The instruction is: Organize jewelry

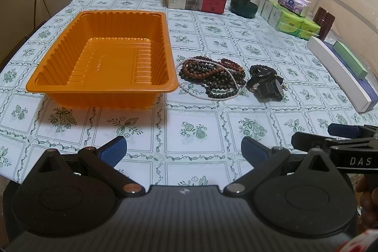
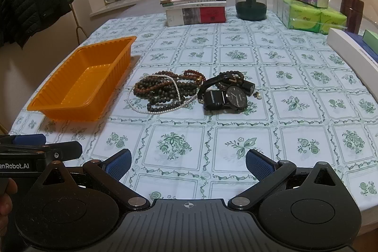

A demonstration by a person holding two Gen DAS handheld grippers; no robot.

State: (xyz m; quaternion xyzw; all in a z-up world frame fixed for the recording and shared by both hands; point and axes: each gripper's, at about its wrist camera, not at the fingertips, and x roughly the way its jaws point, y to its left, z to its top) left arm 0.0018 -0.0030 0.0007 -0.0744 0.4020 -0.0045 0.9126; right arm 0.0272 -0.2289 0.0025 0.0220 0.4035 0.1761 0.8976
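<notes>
Here both claws, left claw (image 1: 183, 152) and right claw (image 2: 187, 163), gape wide, empty; bare cloth lies before beads (image 2: 160, 92).

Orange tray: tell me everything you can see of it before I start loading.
The tray is a rectangular orange tub of thin, glossy plastic by its look, with ribbed walls, a ridged floor and a flat rolled rim. It sits upright on the tablecloth, nothing inside. The beads lie just beside its right end, apparently apart from it. Neither gripper touches it.

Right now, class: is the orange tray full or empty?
Empty: the orange tray shows only its bare ribbed floor; the beads lie beside it.
</notes>
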